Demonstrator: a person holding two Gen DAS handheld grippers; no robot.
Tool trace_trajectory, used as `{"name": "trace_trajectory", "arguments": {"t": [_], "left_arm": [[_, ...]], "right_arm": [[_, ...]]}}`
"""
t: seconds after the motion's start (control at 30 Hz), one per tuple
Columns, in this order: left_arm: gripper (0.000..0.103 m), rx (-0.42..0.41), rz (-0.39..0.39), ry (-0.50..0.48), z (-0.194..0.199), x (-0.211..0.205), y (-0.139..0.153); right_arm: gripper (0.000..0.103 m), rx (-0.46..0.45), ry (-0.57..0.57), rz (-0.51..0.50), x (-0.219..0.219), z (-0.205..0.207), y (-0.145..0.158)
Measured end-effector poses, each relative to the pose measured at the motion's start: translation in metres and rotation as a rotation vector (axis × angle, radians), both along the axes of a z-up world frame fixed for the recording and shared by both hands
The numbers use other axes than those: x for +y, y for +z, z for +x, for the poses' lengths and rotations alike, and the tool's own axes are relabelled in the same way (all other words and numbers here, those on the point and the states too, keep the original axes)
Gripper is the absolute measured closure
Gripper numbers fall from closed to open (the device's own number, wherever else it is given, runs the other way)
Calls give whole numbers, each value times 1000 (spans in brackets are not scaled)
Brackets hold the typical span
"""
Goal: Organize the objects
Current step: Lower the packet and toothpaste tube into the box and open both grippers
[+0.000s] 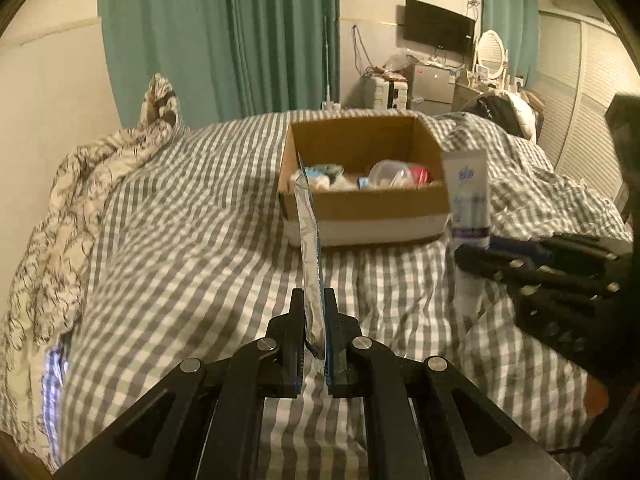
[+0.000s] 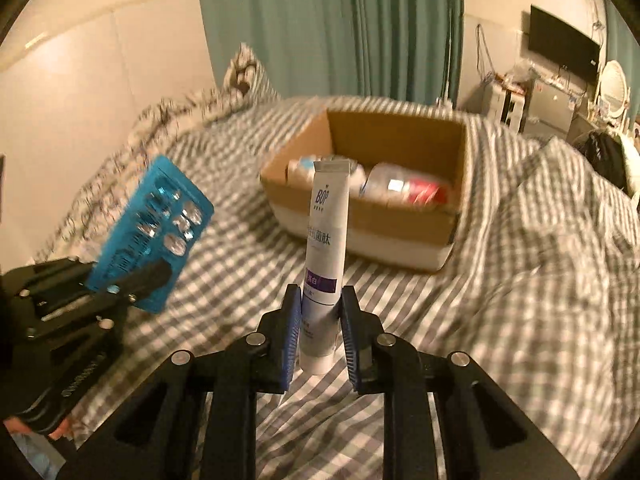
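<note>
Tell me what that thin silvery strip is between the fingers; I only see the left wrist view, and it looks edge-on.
Observer: From the right wrist view it is a flat blue blister pack of pills, clamped at its lower end by the left gripper.
Operator: Any pills missing?
Observer: Shiny bubbles show on its face; the blur hides whether any are empty.
Operator: And the white tube on my right?
Observer: The white plastic tube with a purple band stands cap-down in the right gripper, printed "BOP" near its top.
Operator: Where might they go?
Observer: Probably the open brown cardboard box on the checked bedsheet.
</note>
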State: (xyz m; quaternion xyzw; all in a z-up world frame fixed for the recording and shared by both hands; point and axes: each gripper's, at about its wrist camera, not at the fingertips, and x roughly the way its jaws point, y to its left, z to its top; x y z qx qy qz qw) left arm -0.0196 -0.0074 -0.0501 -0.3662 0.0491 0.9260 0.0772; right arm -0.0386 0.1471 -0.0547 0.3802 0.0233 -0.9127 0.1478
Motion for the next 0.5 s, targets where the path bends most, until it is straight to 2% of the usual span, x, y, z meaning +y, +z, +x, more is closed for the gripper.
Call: {"name": "trace_trajectory", "arguments": {"t": [0.13, 0.3, 0.5], "left_arm": [[96, 21, 9, -25, -10, 6, 17], [96, 56, 10, -60, -34, 18, 41], [96, 80, 2, -76, -78, 31, 57]], "right_arm": [[84, 82, -5, -1, 11, 1, 34], [84, 160, -20, 25, 17, -20, 65], [84, 209, -40, 46, 33, -51, 92]]}}
